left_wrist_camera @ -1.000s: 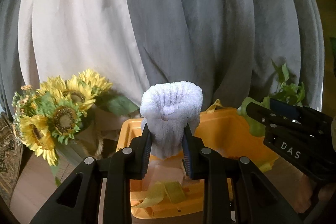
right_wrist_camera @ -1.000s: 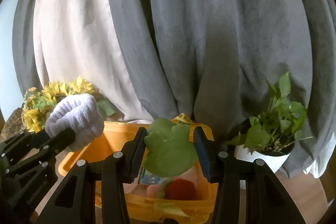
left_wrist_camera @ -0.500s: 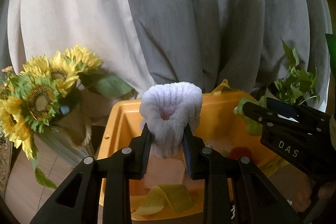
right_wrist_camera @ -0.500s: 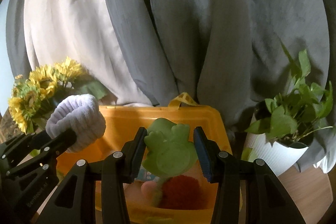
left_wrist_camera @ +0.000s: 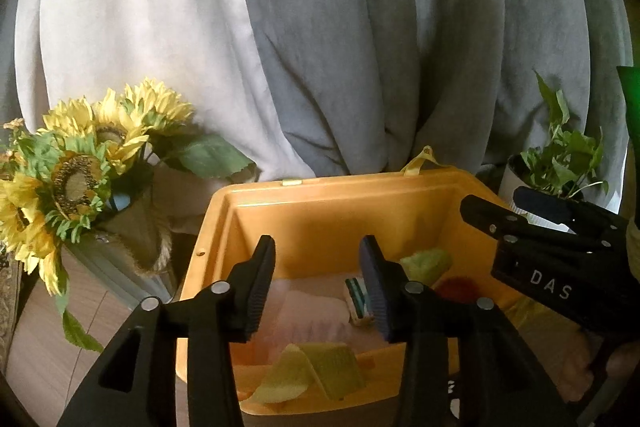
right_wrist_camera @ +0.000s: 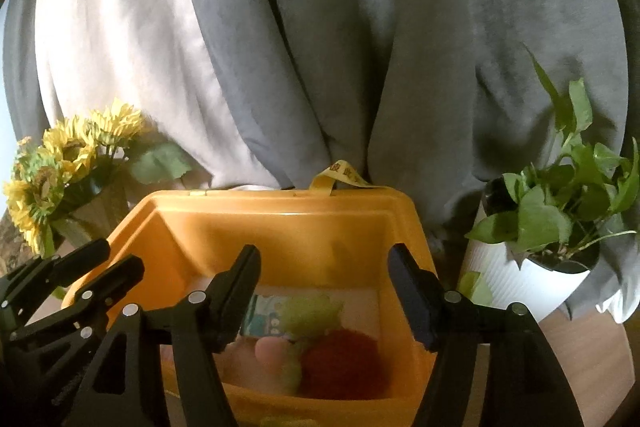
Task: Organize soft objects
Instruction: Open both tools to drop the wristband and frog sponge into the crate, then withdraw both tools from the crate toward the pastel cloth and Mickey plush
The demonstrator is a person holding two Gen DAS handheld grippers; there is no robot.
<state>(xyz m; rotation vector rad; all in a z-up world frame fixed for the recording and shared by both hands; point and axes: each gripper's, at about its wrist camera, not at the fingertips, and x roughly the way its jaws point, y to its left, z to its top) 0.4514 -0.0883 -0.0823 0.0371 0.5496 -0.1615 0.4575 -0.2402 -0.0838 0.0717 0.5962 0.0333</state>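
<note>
My left gripper (left_wrist_camera: 317,251) hangs over the orange bin (left_wrist_camera: 340,183); its jaws are opening and nothing is between them. Below it lies a pale soft mass (left_wrist_camera: 308,313), too blurred to name. My right gripper (right_wrist_camera: 324,259) hovers over the same bin (right_wrist_camera: 280,199), its jaws also opening with nothing between them. Under it the green soft toy (right_wrist_camera: 312,311) rests on the bin floor beside a red pompom (right_wrist_camera: 340,355) and a pink ball (right_wrist_camera: 272,351). From the left wrist, the green toy (left_wrist_camera: 426,261) sits at the bin's right.
A yellow-green strip (left_wrist_camera: 316,367) and a small striped box (left_wrist_camera: 358,297) also lie in the bin. Sunflowers (left_wrist_camera: 80,171) stand left of it, and a potted plant in a white pot (right_wrist_camera: 540,227) right. Grey and white curtains hang close behind, over wooden floor.
Both grippers have spread their jaws. The white fluffy toy has left the left gripper and the green toy has dropped from the right gripper into the bin. Both hands sank slightly.
</note>
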